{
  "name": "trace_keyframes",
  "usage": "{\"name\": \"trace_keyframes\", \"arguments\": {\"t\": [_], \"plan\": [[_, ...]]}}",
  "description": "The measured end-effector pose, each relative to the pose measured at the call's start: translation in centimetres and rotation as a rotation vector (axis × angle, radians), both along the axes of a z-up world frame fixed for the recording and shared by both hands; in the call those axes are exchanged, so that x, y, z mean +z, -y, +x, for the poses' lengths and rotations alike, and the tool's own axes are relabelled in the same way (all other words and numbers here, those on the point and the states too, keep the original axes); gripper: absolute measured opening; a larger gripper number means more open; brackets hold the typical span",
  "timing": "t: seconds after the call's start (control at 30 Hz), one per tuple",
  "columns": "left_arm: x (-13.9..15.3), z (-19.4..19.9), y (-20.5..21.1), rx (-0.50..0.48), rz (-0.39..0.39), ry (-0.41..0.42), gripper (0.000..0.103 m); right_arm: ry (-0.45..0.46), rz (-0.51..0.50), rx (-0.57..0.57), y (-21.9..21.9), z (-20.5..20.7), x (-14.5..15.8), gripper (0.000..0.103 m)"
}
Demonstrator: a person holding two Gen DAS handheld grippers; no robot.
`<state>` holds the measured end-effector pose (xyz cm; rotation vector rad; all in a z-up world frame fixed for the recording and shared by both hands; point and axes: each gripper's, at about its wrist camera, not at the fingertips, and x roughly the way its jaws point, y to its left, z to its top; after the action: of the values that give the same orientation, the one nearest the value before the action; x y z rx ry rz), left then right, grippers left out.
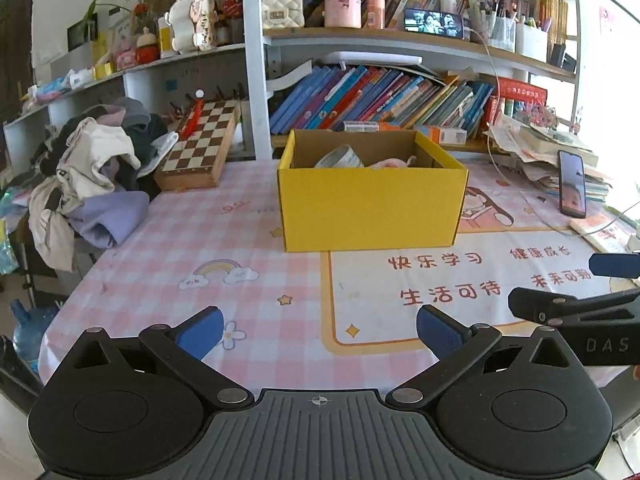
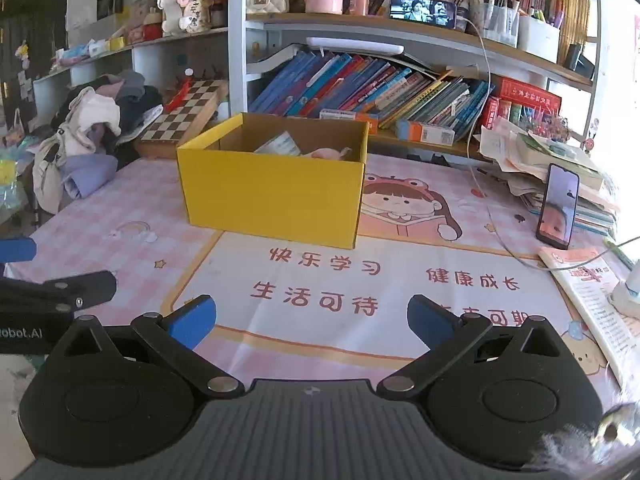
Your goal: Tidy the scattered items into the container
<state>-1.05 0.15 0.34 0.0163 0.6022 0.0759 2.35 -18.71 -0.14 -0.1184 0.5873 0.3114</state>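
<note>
Yellow cardboard container (image 1: 372,208) sits mid-surface (image 1: 240,264) already holding items, your left hand-held gripper (image 1: 320,332) and right hand-held gripper (image 2: 312,320) both spread empty; risk: snagging the nearby charging cable (image 2: 508,240).

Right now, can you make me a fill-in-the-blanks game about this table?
1. The box is colored ____.
2. Both hand-held grippers, left and right, are ____.
3. The chessboard leans to the ____ of the box.
4. The phone by the papers stands ____.

Answers: yellow; open; left; upright
</note>
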Motion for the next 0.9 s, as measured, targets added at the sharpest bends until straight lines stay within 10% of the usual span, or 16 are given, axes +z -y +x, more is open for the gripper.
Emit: {"name": "trace_keyframes", "arguments": {"t": [0.9], "plan": [[-0.4,-1.0,1.0,-0.035,-0.01,-0.062,0.103,-0.044,0.005,0.002,1.0,-0.9,-0.3,0.103]]}}
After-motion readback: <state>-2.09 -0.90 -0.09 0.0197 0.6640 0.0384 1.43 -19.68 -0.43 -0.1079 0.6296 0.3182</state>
